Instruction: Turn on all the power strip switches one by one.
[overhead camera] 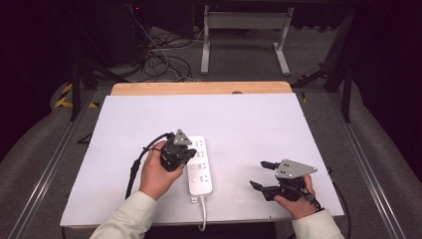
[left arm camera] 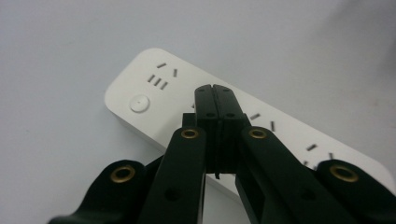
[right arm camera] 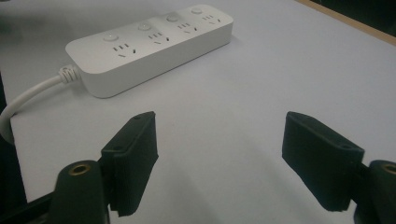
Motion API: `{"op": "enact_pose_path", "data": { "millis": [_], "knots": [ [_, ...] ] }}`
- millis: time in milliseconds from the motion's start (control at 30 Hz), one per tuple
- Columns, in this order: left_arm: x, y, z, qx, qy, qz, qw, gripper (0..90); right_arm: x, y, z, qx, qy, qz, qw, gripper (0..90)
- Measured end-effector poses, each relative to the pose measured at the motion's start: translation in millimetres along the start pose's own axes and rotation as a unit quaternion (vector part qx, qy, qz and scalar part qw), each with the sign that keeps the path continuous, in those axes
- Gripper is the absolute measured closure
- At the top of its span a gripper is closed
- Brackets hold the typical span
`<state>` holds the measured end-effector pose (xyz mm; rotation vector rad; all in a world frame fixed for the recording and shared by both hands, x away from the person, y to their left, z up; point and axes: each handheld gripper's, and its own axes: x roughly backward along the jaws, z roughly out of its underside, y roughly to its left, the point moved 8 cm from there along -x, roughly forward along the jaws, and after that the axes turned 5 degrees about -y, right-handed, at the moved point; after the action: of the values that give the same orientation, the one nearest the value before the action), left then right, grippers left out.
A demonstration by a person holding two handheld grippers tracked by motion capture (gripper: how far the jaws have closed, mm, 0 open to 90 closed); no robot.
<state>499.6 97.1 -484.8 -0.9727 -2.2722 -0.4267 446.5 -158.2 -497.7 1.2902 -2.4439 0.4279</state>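
White power strip lies near the front edge of the white table, lengthwise front to back, its cord running off the near edge. Left gripper sits over the strip's left side, jaws pressed flat together with nothing between them, tips over the strip's top face beside a round switch button; contact can't be confirmed. Right gripper is well apart to the right, low over bare table, jaws spread wide, empty.

Likely risks: strip isn't held down, so an off-centre push from the closed tips could skid or rotate it. Tips could slide off the button onto socket slots. Cord may drag at the edge.
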Motion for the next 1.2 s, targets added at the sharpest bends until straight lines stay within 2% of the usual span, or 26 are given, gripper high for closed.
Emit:
{"op": "enact_pose_path", "data": {
  "millis": [33, 67, 133, 567, 1100, 1200],
  "knots": [
    [0.0, 0.0, 0.0, 0.000, 0.000, 0.000, 1.0000, 90.0, 0.0, -0.1, 0.0, 0.000, 0.000, 0.000, 1.0000, 27.3],
    [-3.0, 2.1, 1.2, 0.012, -0.003, 0.014, 0.9998, 90.0, 0.1, -0.1, -0.1, 0.000, 0.000, 0.000, 1.0000, 27.3],
    [-5.5, 4.9, 2.8, 0.020, -0.003, 0.017, 0.9997, 90.0, 0.2, -0.1, 0.0, 0.000, 0.000, 0.000, 1.0000, 27.3],
    [-20.6, 17.4, 11.0, 0.024, 0.010, 0.011, 0.9996, 90.0, -0.1, 0.0, 0.7, 0.003, 0.003, 0.000, 1.0000, 27.3],
    [-24.9, 17.3, 14.5, 0.023, 0.023, 0.019, 0.9993, 90.0, -0.5, 0.4, 1.2, 0.004, 0.004, 0.000, 1.0000, 27.3],
    [-25.1, 16.9, 14.7, 0.029, 0.022, 0.023, 0.9991, 90.0, -0.7, 0.5, 1.3, 0.004, 0.005, -0.001, 1.0000, 27.3]
  ]
}}
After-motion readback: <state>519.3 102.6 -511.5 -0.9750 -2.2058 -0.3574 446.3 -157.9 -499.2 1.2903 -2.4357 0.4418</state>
